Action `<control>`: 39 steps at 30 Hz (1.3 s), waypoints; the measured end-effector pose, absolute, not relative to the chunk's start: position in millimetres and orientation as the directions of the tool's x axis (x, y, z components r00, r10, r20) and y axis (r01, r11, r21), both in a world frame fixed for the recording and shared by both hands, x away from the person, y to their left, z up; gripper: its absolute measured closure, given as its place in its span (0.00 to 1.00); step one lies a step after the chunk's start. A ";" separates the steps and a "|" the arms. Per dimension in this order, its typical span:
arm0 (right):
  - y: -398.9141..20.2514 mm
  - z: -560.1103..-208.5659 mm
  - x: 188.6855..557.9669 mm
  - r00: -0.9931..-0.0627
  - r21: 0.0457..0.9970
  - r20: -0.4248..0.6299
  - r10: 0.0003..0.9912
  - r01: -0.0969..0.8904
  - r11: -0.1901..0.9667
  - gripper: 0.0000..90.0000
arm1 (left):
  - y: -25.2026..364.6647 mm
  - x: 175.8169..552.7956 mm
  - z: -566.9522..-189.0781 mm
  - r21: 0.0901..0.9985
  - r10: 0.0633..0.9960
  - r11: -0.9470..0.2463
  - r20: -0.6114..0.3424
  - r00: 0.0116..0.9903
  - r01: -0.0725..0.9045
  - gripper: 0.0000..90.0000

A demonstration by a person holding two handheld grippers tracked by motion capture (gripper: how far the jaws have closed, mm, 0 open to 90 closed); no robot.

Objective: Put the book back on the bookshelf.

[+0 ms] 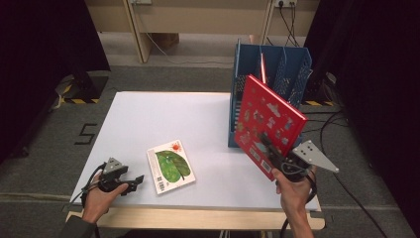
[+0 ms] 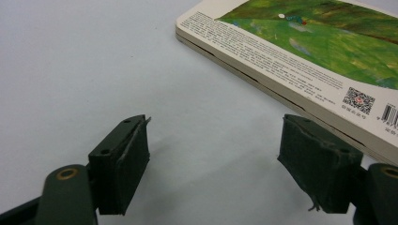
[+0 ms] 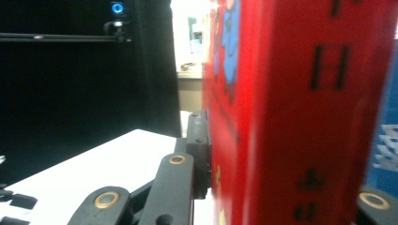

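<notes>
The right gripper (image 1: 267, 144) was clamped on a red picture book (image 1: 270, 124), held tilted above the table's (image 1: 148, 114) right edge before the blue file rack (image 1: 270, 69), its long side rising up-right, while the left gripper (image 1: 134, 181) stood open and empty.

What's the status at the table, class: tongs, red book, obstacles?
Right tongs clamped on red book, held tilted by blue file rack. Left tongs open, empty, near green book. Nothing blocking.

Grey floor (image 1: 148, 74), black curtains (image 1: 44, 39)
</notes>
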State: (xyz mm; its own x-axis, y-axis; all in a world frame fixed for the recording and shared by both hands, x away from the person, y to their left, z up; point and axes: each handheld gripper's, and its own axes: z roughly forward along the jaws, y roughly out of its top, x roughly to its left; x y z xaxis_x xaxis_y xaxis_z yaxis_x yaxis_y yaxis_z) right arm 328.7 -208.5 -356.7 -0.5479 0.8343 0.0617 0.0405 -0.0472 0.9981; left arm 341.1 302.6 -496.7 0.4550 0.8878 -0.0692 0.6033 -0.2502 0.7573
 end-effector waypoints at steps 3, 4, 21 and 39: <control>-222.8 -351.0 324.6 -0.514 0.998 0.062 0.855 0.039 -0.049 0.88 | 302.5 341.2 -496.5 0.757 0.887 -0.251 -0.069 0.456 0.603 0.26; -227.5 -349.4 323.8 -0.502 0.998 0.061 0.863 0.035 -0.051 0.88 | 302.6 341.1 -496.5 0.757 0.888 -0.251 -0.068 0.455 0.603 0.26; -257.6 -338.9 374.5 -0.311 0.999 0.051 0.949 0.027 -0.045 0.88 | 301.6 342.6 -496.9 0.758 0.885 -0.249 -0.074 0.459 0.602 0.26; -238.1 -337.9 470.9 -0.173 0.995 0.073 0.982 0.079 -0.060 0.88 | 300.3 341.5 -496.6 0.760 0.881 -0.250 -0.078 0.466 0.600 0.26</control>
State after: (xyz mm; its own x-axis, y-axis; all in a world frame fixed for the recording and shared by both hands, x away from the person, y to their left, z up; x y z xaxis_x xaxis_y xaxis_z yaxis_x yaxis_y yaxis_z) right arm 470.9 -238.1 -337.9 -0.1734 0.9822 0.0728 0.0787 -0.0599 0.9951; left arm 341.5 300.3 -496.6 0.4664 0.8811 -0.0781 0.5997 -0.2500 0.7602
